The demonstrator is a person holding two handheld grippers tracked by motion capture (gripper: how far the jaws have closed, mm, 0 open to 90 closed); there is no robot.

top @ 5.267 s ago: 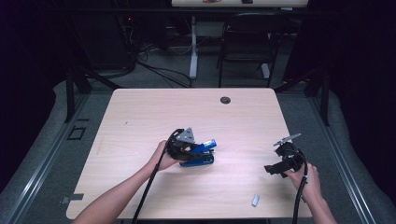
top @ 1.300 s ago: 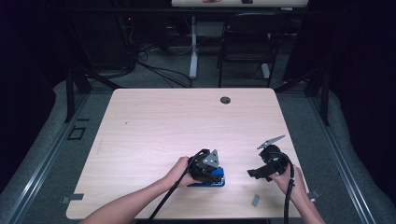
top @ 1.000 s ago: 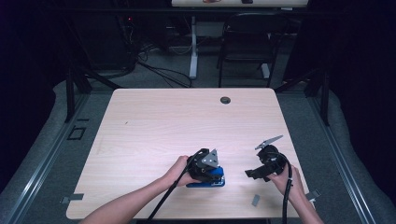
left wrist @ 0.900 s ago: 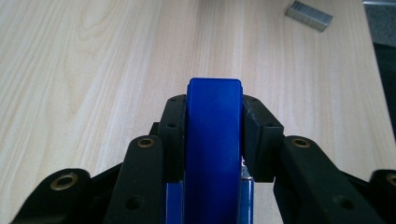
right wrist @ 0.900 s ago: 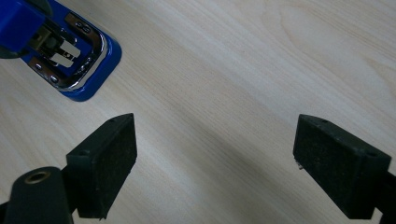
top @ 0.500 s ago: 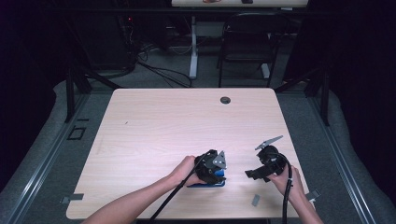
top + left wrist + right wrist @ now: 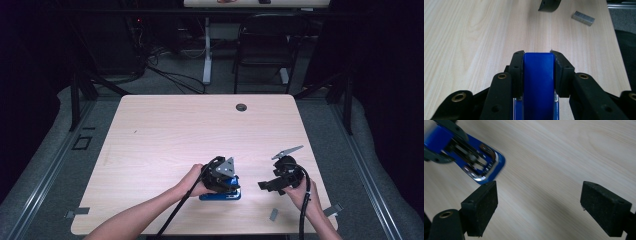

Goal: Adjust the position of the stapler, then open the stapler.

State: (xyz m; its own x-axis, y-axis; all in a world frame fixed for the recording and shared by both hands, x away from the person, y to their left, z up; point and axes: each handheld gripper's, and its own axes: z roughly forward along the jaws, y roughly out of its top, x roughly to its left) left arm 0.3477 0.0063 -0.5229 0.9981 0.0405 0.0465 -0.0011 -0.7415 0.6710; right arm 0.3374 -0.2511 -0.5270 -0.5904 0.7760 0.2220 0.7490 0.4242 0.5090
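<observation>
A blue stapler [image 7: 221, 195] lies near the table's front edge. My left gripper [image 7: 226, 187] is shut on it, and its jaws have just been closing. In the left gripper view both pads [image 7: 516, 71] press the sides of the stapler's blue top [image 7: 539, 82]. In the right gripper view the stapler [image 7: 482, 161] sits at the upper left, slightly blurred, with its metal staple channel showing. My right gripper [image 7: 265, 185] stands open just right of it, pointing toward it. Only bare tabletop lies between the wide-apart pads [image 7: 482, 207].
A small strip of staples [image 7: 273, 215] lies on the wood table [image 7: 200, 130] near its front edge, below the right gripper; it also lies ahead in the left gripper view [image 7: 583, 18]. A dark cable grommet [image 7: 241, 107] sits at the table's far edge. A chair stands behind the table.
The left gripper has shifted slightly and tilted over the stapler while gripping it. The right gripper has stayed in place.
</observation>
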